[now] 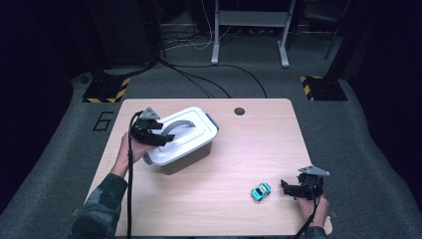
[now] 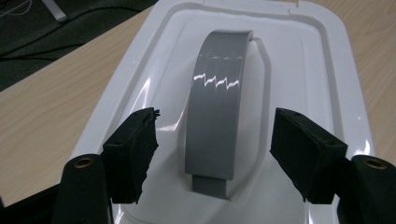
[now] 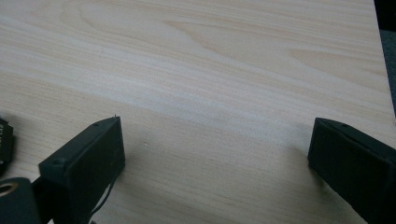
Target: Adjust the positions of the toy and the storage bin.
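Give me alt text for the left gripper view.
The left gripper has its open black jaws on either side of the grey handle on the white box lid, not touching it. Wooden table shows beside the lid.

R gripper [image 3: 215, 154] low over the table [image 3: 224, 60], jaws wide apart w/ bare light wood grain between them, nothing held. One black pad [image 3: 91, 151] at lower left, other at lower right edge. Small dark object [image 3: 4, 142] cut off at left edge, can't tell what.
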The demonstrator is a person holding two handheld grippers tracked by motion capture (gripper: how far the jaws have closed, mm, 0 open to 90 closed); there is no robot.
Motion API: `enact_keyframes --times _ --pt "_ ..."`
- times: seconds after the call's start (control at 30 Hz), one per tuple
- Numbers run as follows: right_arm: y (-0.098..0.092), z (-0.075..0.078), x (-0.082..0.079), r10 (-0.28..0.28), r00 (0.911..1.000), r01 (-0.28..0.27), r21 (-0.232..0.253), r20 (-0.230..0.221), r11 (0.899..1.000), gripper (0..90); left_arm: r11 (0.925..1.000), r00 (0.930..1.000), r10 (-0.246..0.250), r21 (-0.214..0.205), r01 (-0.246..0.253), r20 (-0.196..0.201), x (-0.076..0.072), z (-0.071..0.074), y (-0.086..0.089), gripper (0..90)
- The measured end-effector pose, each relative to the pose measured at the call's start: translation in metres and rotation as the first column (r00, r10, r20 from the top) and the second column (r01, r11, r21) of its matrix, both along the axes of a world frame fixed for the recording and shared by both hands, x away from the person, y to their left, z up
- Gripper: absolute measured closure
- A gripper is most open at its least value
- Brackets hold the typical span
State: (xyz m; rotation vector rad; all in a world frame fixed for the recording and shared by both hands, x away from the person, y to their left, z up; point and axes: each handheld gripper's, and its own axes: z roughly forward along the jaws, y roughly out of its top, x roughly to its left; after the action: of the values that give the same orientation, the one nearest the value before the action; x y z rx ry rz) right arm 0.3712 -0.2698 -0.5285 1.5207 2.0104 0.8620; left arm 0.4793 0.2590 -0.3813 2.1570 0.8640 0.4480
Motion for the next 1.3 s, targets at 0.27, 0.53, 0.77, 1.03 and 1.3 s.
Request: enact_keyframes --times 0.27,0.53,0.77,1.03,1.3 --pt "0.000 0.000 0.000 0.000 1.0000 0.000 0.001 0.001 1.000 3.5 0.9991 0.9998 -0.019 0.038 0.019 0.001 0.004 -0.005 -0.010 53.4" --pt "0.000 0.000 0.000 -0.001 1.0000 0.001 0.000 0.002 1.000 3.7 0.9990 0.9998 0.013 0.043 -0.013 0.013 0.003 -0.004 -0.013 66.8" --pt "0.000 0.000 0.000 -0.002 1.0000 0.002 0.000 0.002 1.000 3.8 0.9986 0.9997 0.026 0.047 -0.025 -0.005 -0.001 -0.003 -0.017 67.1" --pt "0.000 0.000 0.000 -0.002 1.0000 0.002 0.001 0.003 1.000 3.9 0.9980 0.9983 0.055 0.034 -0.054 -0.022 -0.008 -0.002 -0.027 67.2" --pt "0.000 0.000 0.000 -0.002 1.0000 0.002 0.001 0.003 1.000 3.9 0.9979 0.9972 0.063 0.021 -0.062 -0.039 -0.016 -0.001 -0.037 67.1"
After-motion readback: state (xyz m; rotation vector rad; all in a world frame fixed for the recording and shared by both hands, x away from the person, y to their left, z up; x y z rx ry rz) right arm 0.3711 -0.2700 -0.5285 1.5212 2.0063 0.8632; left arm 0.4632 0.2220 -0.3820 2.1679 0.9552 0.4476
